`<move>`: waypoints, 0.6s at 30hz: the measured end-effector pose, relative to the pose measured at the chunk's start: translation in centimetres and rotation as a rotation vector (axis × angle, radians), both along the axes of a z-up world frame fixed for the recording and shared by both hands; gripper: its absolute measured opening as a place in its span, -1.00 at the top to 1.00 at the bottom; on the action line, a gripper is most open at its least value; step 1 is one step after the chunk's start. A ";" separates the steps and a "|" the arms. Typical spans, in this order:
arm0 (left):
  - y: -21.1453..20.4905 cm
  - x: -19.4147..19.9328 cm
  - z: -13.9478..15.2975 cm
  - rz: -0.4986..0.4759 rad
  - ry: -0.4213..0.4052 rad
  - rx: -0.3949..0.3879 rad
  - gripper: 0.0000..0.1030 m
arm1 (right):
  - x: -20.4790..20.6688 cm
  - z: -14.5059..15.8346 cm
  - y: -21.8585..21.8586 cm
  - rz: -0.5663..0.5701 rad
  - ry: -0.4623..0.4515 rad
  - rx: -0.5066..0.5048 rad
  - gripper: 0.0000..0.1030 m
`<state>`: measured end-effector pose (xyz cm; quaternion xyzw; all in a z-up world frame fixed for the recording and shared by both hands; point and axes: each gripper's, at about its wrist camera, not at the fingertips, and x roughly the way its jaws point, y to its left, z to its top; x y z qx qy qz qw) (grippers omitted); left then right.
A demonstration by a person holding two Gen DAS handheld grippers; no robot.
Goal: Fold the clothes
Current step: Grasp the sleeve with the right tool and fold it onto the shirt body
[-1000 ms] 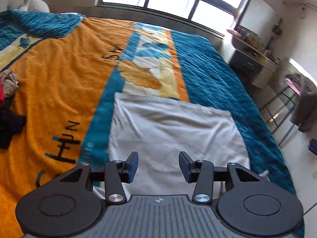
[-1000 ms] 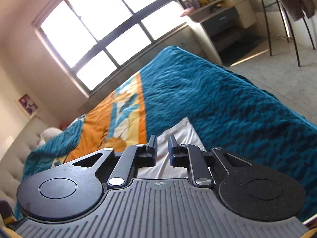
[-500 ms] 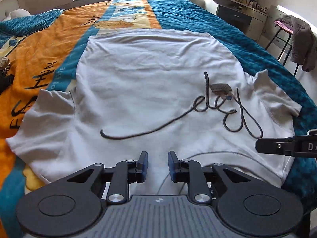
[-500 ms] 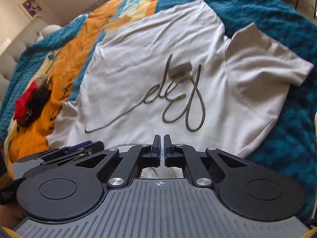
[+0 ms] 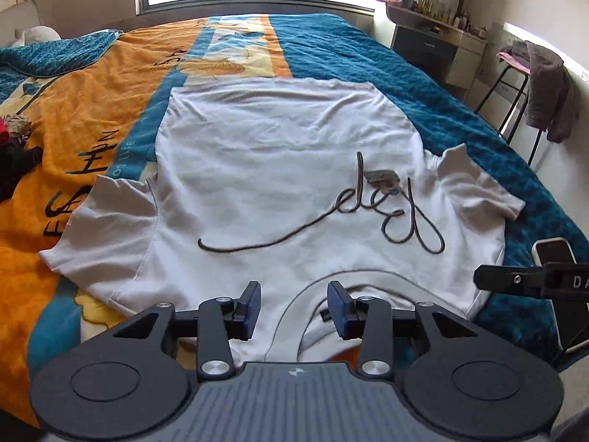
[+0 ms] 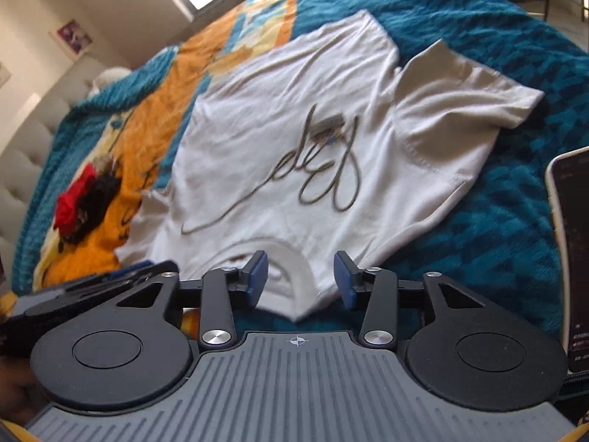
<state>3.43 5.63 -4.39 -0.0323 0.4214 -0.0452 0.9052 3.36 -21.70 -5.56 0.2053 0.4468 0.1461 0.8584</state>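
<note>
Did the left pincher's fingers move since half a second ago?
Yes. The left gripper spread its fingers apart; they were nearly together. It now sits open over the white T-shirt at the collar.

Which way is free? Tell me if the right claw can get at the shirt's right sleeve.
Probably yes. The right claw is open above the collar, and the right sleeve lies flat on the white T-shirt with nothing between them. The phone stands off to the side.
</note>
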 end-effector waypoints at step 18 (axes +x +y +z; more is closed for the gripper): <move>-0.8 1.6 -2.4 0.023 0.103 -0.047 0.17 | 11.1 -4.3 -17.1 -0.562 0.107 0.084 0.19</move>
